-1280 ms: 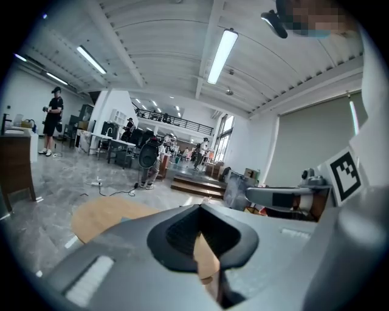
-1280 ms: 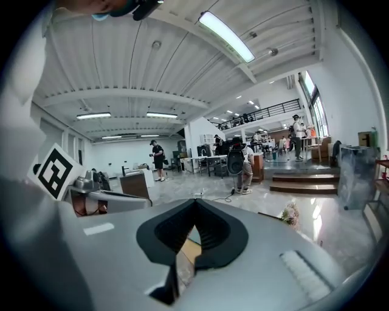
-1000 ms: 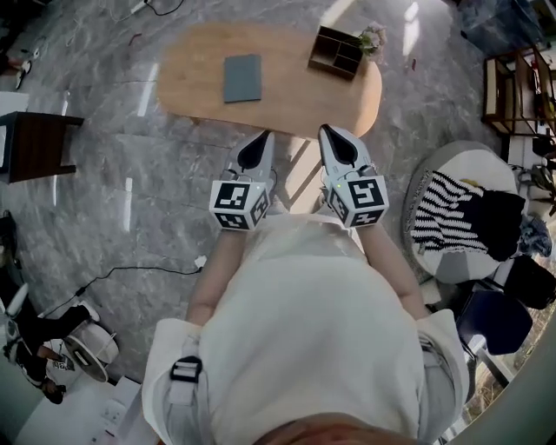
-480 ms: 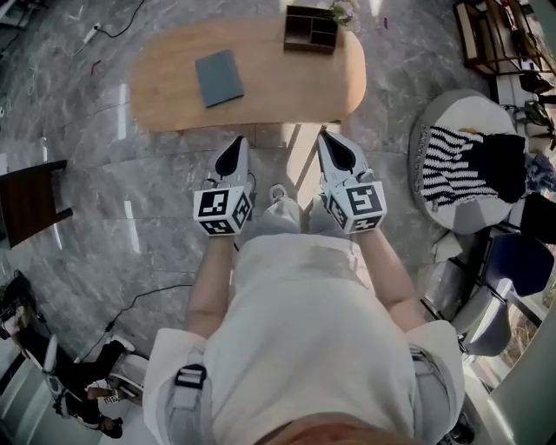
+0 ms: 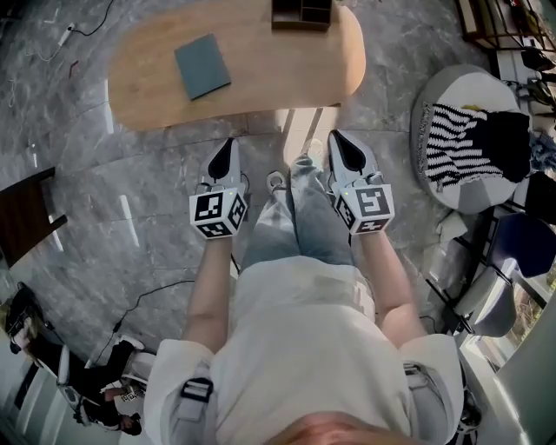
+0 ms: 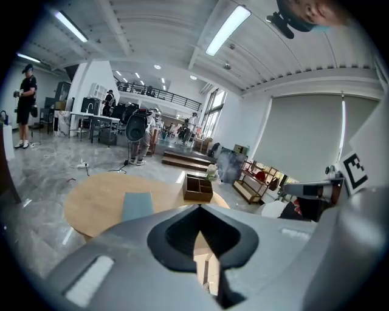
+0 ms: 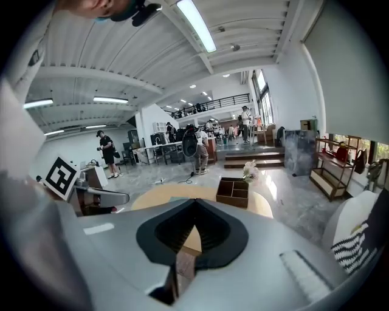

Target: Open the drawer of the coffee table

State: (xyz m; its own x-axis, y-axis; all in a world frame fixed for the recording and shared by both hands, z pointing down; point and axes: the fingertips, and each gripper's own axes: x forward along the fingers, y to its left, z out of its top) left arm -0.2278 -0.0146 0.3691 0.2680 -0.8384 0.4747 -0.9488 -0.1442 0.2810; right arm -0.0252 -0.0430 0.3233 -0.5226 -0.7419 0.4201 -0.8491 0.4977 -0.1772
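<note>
The oval wooden coffee table (image 5: 287,74) stands ahead of me on the marble floor; its top also shows in the left gripper view (image 6: 97,203) and the right gripper view (image 7: 161,195). No drawer front is visible from here. A grey-blue book (image 5: 202,65) lies on the top, and a dark wooden organiser box (image 5: 302,13) sits at the far edge. My left gripper (image 5: 228,142) and right gripper (image 5: 334,136) hang side by side just short of the table's near edge, both shut with nothing between the jaws.
A round white seat (image 5: 469,139) with a striped cloth stands to the right. A dark side table (image 5: 22,213) is at the left. A cable (image 5: 130,300) runs over the floor behind me. People stand far off in the hall (image 6: 24,103).
Both grippers have sunk lower and stayed shut. The table has slid toward the top of the head view, and my legs now show between the grippers.
</note>
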